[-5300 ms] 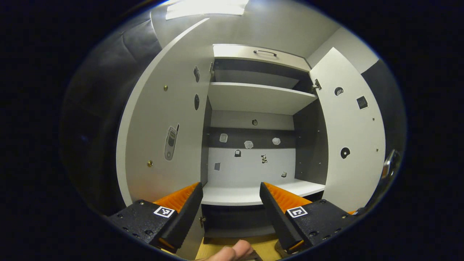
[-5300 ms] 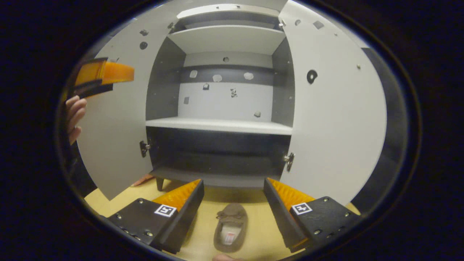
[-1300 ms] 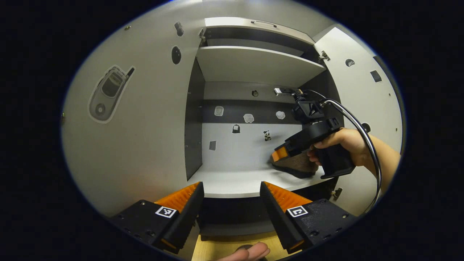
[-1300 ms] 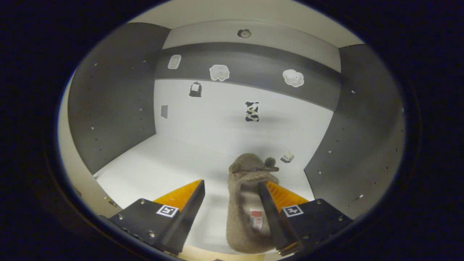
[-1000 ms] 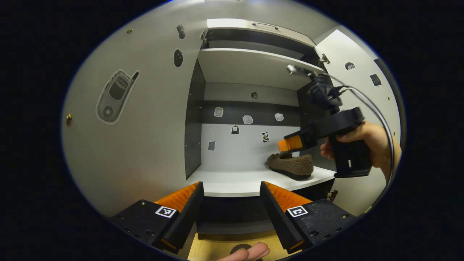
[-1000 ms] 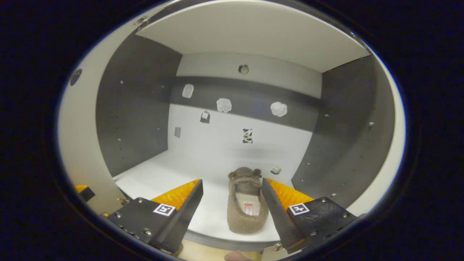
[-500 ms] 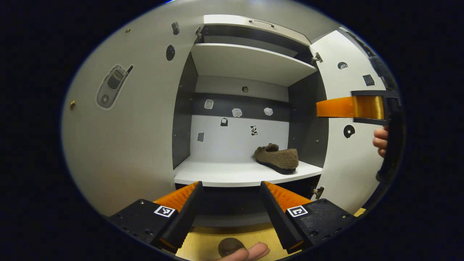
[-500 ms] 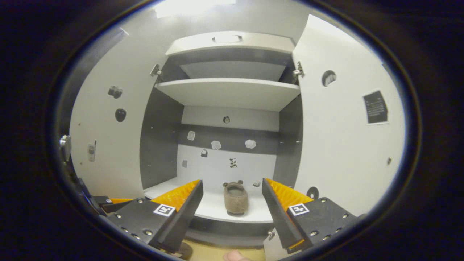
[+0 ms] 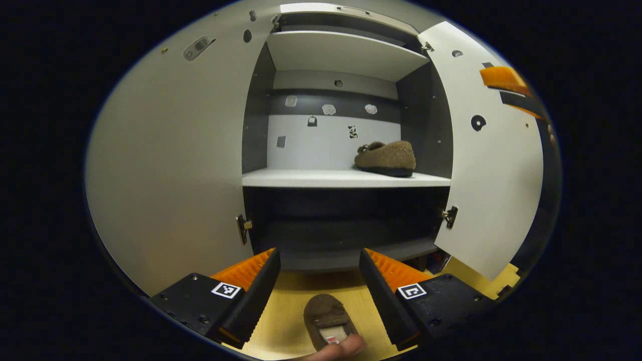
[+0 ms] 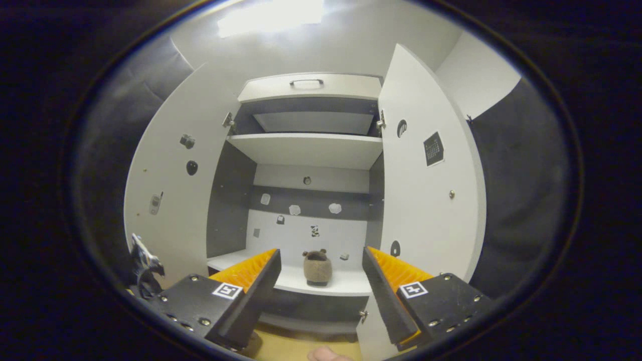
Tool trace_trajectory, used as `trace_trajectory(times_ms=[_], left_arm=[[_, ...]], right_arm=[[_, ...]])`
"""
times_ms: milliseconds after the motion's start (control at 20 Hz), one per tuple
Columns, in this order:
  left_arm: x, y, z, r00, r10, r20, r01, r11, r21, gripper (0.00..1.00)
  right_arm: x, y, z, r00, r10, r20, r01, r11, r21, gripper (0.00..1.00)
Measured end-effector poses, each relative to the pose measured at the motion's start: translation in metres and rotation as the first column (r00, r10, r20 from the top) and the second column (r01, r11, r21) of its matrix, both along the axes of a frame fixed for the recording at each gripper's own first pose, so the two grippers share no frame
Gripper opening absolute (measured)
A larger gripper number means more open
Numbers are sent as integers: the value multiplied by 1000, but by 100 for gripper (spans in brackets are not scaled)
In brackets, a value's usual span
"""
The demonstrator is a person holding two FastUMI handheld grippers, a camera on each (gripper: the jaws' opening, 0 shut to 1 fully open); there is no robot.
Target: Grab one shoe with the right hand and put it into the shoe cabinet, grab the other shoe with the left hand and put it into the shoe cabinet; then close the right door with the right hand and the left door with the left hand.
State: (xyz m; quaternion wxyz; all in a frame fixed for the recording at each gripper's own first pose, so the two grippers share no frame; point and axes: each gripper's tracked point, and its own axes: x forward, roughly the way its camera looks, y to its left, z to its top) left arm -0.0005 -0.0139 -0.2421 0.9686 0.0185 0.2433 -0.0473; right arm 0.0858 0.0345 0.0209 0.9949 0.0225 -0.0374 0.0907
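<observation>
One brown fuzzy shoe (image 9: 386, 158) lies on the right side of the cabinet's middle shelf (image 9: 321, 178), toe pointing left. The same shoe (image 10: 317, 268) appears far off in the right gripper view, heel toward me. The other brown shoe (image 9: 328, 321) lies on the wooden floor (image 9: 286, 321) in front of the cabinet. My left gripper (image 9: 318, 253) hangs open just above it, with the shoe between and below the fingers. My right gripper (image 10: 321, 250) is open and holds nothing, well back from the cabinet. Its orange finger (image 9: 504, 80) shows at the upper right of the left gripper view.
Both cabinet doors stand wide open: the left door (image 9: 175, 165) and the right door (image 9: 491, 190). An upper shelf (image 10: 306, 148) and a top drawer with a handle (image 10: 306, 82) sit above. The dark lower compartment (image 9: 341, 225) is open. A fingertip (image 9: 336, 348) shows at the bottom edge.
My right gripper let go of the shoe on the shelf and drew back out of the cabinet. My left gripper dipped toward the floor, bringing the second shoe into view between its fingers.
</observation>
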Motion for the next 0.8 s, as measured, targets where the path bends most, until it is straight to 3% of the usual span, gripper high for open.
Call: trace_trajectory(times_ms=[250, 400, 650, 800], left_arm=[[-36, 3, -71, 987, -14, -162, 15, 1000, 0, 98], [-54, 12, -106, 962, -6, -272, 5, 1000, -4, 98], [-69, 25, -129, 947, 18, -320, -26, 999, -19, 99], [-80, 28, -152, 915, 30, -403, -39, 999, -14, 97]], right_arm=[[-6, -22, -6, 998, -53, 22, 52, 998, 29, 98], [-6, -28, -15, 998, -56, -2, 56, 996, 63, 99], [-4, -32, -25, 997, -71, -7, 71, 996, 48, 98], [-4, -23, -33, 999, -42, -21, 43, 998, 38, 99]])
